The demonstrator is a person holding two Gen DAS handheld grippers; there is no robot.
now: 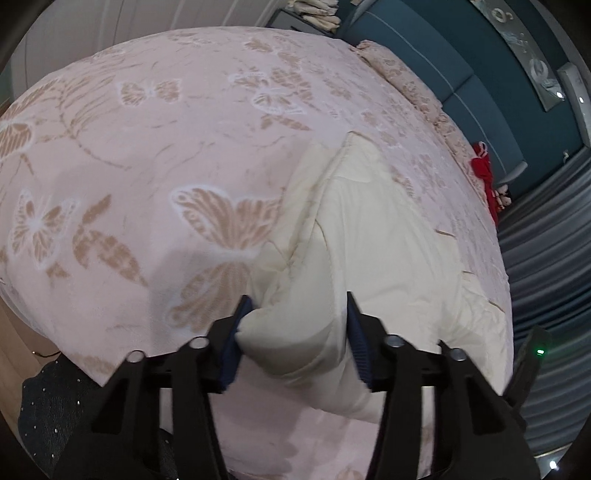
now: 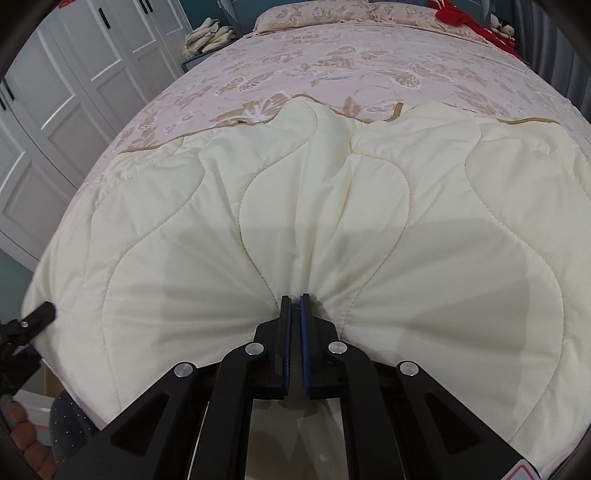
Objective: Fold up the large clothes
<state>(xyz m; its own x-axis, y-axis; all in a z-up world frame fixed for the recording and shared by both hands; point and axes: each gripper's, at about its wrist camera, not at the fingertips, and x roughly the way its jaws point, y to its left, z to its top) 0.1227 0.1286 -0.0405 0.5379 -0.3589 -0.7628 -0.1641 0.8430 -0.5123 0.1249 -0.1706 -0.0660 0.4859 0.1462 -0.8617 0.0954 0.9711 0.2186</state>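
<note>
A cream quilted comforter (image 2: 332, 221) with a tan edge trim lies spread over the near end of a bed. My right gripper (image 2: 294, 299) is shut on a pinched bunch of the comforter's near edge, with folds fanning out from the jaws. In the left wrist view the comforter (image 1: 369, 236) lies folded on the bed's right side. My left gripper (image 1: 299, 302) has its jaws wide apart around a puffy corner of the comforter, which sits between the blue pads. The left gripper also shows in the right wrist view (image 2: 37, 314) at the comforter's left edge.
The bed carries a pink bedspread (image 1: 147, 147) with tan butterflies. Pillows (image 2: 314, 14) lie at the head, with red cloth (image 2: 469, 18) at the far right. White wardrobe doors (image 2: 74, 74) stand to the left. A teal headboard (image 1: 461, 85) and grey curtain (image 1: 546, 236) border the bed.
</note>
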